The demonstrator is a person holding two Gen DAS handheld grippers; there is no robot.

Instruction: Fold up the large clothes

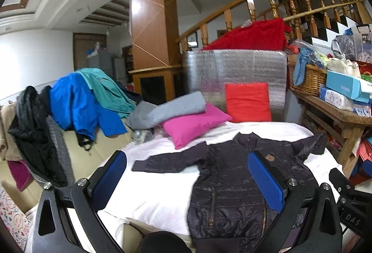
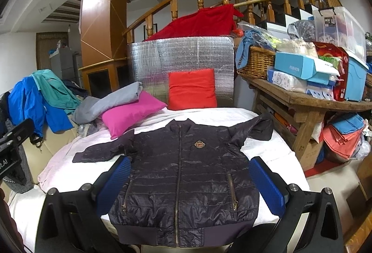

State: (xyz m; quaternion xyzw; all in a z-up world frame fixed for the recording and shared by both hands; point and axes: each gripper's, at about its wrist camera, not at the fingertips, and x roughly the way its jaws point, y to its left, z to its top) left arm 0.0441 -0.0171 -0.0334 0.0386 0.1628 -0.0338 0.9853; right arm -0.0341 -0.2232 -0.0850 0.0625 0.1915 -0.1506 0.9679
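Note:
A dark quilted jacket (image 2: pixel 183 181) lies flat, front up and zipped, on a white sheet (image 2: pixel 60 171) over a couch, both sleeves spread out to the sides. In the left wrist view the jacket (image 1: pixel 232 183) sits right of centre. My left gripper (image 1: pixel 188 178) is open above the jacket's left half, nothing between its blue pads (image 1: pixel 265 178). My right gripper (image 2: pixel 188 183) hangs open over the jacket's body, its pads on either side of the torso, not touching cloth. The right gripper's black body (image 1: pixel 348 197) shows at the right edge of the left wrist view.
A pink cushion (image 2: pixel 130 113), a folded grey garment (image 2: pixel 109 102) and a red cushion (image 2: pixel 191 88) lie behind the jacket. Blue and teal jackets (image 1: pixel 83 99) pile on the left. A wooden table (image 2: pixel 302 102) crowded with boxes stands right.

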